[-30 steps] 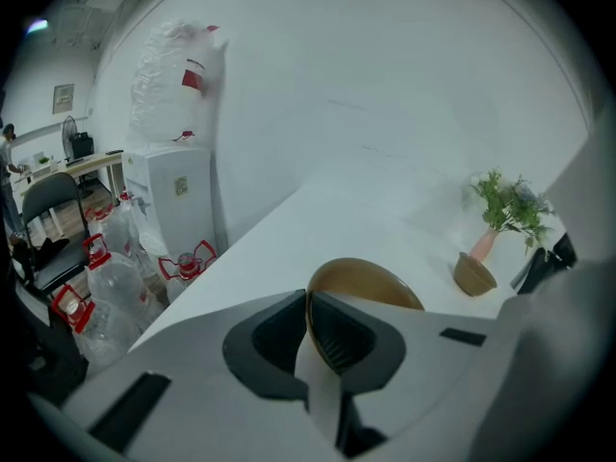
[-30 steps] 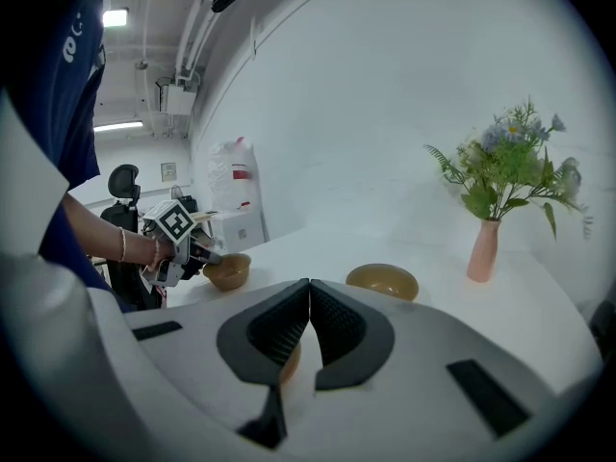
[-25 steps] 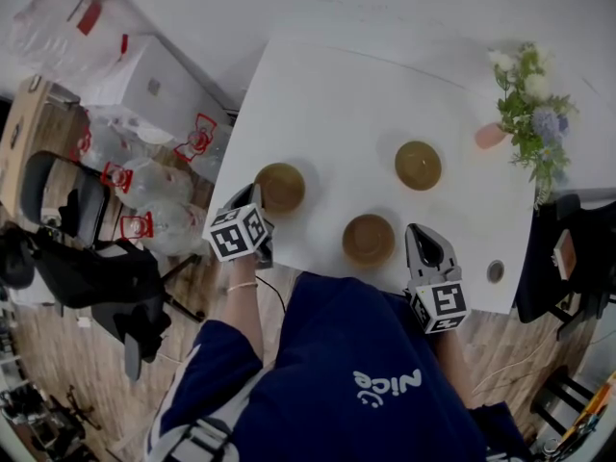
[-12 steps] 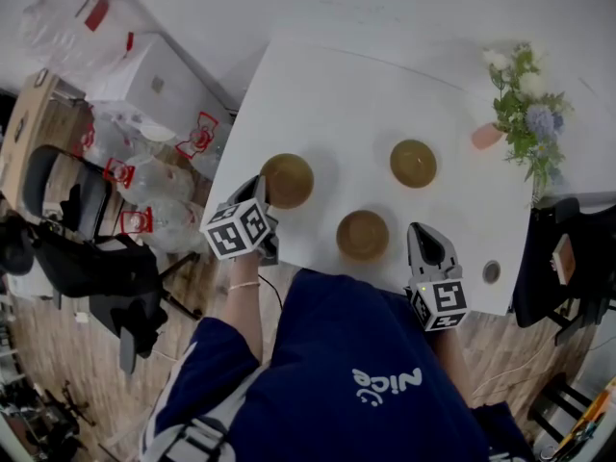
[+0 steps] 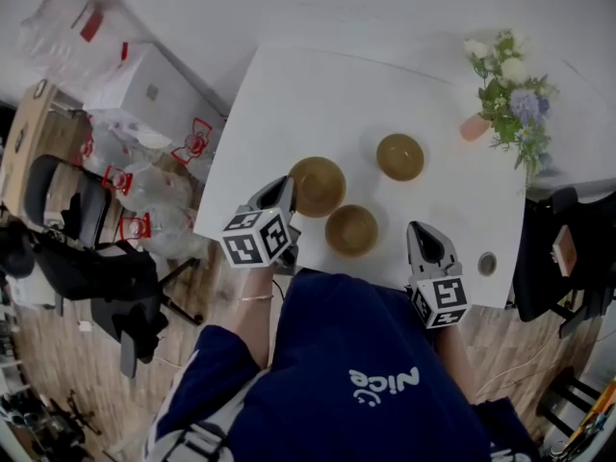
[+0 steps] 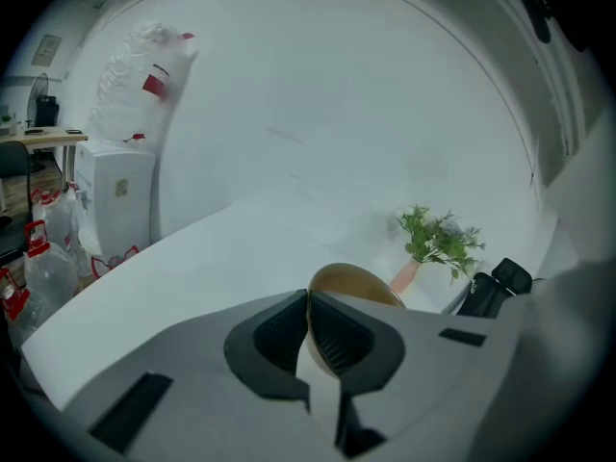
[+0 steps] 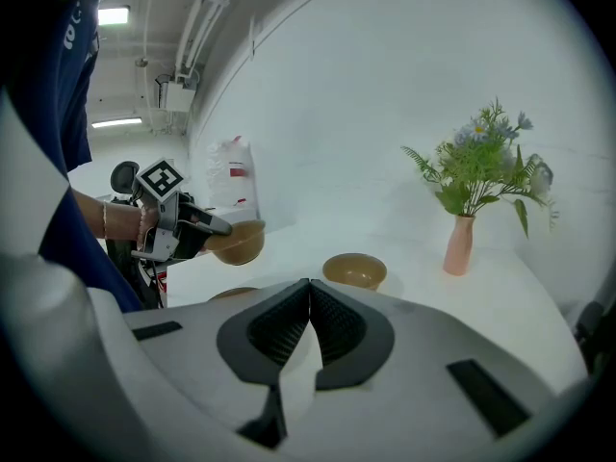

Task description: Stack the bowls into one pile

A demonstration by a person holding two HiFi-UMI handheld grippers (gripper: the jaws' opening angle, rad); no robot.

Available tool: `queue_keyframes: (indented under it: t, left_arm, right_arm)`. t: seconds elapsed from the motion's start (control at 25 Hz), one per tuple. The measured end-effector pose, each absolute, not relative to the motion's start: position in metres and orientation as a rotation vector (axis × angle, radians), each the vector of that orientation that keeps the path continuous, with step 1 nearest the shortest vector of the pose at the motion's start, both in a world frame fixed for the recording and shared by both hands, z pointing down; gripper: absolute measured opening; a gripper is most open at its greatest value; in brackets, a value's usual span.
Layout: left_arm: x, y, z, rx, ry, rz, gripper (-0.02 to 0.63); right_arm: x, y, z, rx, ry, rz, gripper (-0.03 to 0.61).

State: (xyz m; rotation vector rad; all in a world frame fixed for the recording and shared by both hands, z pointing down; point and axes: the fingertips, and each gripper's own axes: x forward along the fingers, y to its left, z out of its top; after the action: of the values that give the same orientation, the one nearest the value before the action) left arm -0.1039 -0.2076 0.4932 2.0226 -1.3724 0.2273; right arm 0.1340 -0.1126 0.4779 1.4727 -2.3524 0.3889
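Three brown bowls are in view. My left gripper (image 5: 281, 192) is shut on the rim of one bowl (image 5: 318, 186), and the right gripper view shows that bowl (image 7: 236, 242) lifted off the white table (image 5: 289, 94). Seen from the left gripper (image 6: 308, 296), the rim is pinched between the pads and the bowl (image 6: 358, 283) shows just beyond them. A second bowl (image 5: 351, 230) rests near the front edge, just right of the held one. The third bowl (image 5: 399, 157) stands farther back. My right gripper (image 5: 426, 231) hovers at the front right, shut and empty (image 7: 309, 285).
A pink vase (image 5: 474, 127) with flowers (image 5: 505, 94) stands at the table's back right. A small round disc (image 5: 487, 263) lies near the front right corner. Plastic bags (image 5: 144, 186) and a black chair (image 5: 77, 229) are on the floor to the left.
My left gripper has lifted its bowl and carried it rightward, close to the front bowl. The right gripper has stayed about where it was.
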Motion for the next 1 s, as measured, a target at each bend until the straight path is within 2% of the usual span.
queue_keyframes:
  t: [0.4,1.0]
  left_arm:
    - [-0.052,-0.182,0.484,2.108,-1.234,0.280,0.028]
    - [-0.017,-0.150,0.517,2.080,-1.151,0.467,0.028]
  right_arm:
    - [0.152,-0.108,0.477,1.501,-2.364,0.371,0.023]
    - [0.168,-0.106,0.487,1.495,-2.375,0.394,0.023]
